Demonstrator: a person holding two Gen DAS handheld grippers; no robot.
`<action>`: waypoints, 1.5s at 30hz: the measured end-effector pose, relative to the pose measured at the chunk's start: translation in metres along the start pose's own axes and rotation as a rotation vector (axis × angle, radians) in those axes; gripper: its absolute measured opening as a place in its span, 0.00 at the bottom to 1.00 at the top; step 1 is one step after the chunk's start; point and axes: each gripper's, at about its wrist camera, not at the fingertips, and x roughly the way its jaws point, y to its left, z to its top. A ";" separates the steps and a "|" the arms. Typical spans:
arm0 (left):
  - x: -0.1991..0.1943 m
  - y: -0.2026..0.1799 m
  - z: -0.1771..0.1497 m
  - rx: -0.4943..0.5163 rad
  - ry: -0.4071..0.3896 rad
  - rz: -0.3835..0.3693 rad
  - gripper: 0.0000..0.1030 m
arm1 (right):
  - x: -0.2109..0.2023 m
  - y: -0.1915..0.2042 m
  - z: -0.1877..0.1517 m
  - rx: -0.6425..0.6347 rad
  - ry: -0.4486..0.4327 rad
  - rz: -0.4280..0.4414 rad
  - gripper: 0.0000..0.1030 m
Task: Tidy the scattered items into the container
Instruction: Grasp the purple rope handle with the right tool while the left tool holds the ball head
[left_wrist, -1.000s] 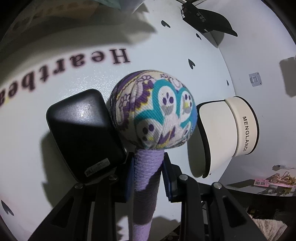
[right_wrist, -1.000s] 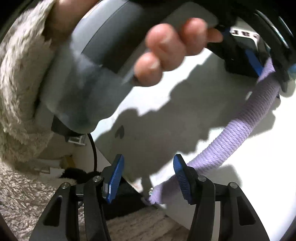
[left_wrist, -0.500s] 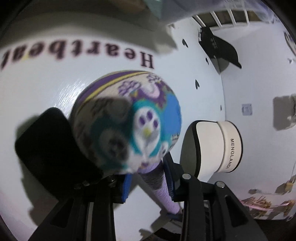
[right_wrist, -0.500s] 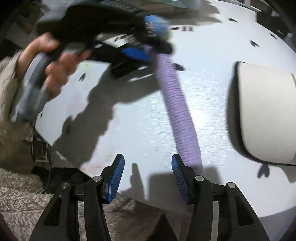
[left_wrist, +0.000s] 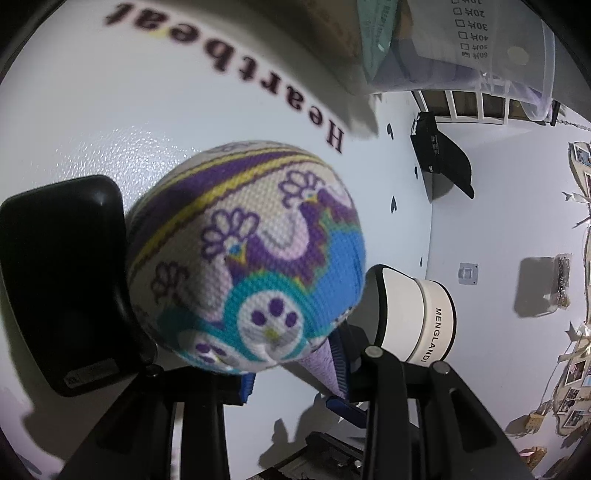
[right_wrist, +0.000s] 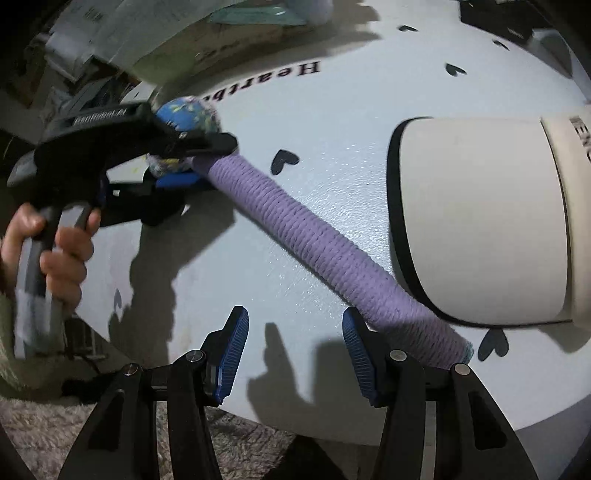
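A massage hammer has a patterned fabric ball head (left_wrist: 251, 258) and a purple rope-wrapped handle (right_wrist: 314, 240). My left gripper (left_wrist: 293, 373) is shut on the handle just below the head; in the right wrist view this left gripper (right_wrist: 192, 162) is held by a hand (right_wrist: 59, 254) at the left. The handle runs slanting across the white table (right_wrist: 332, 110) toward my right gripper (right_wrist: 293, 350). That gripper is open with nothing between its blue pads. The handle's end passes just outside its right finger (right_wrist: 356, 343).
A white jar marked MENGLANDI (left_wrist: 417, 317) lies on its side beside the handle. To the left of the head lies a black case (left_wrist: 62, 277). A clear plastic bin (left_wrist: 517, 55) stands at the table's far edge, near a black object (left_wrist: 439, 155). Fluffy carpet (right_wrist: 44, 435) lies below the table.
The left gripper rolled and shifted, turning the ball head and bringing the bin into view. The right gripper swung from facing the hand to over the table by the handle's end.
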 end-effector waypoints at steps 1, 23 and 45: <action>0.000 0.000 0.000 0.001 -0.002 0.002 0.33 | -0.008 -0.002 0.002 0.044 0.000 0.020 0.51; -0.004 0.009 -0.007 0.045 0.031 -0.023 0.34 | 0.031 -0.038 -0.033 1.187 -0.131 0.368 0.52; -0.045 -0.074 -0.071 1.157 -0.246 0.621 0.68 | 0.031 -0.039 -0.045 1.190 -0.207 0.348 0.44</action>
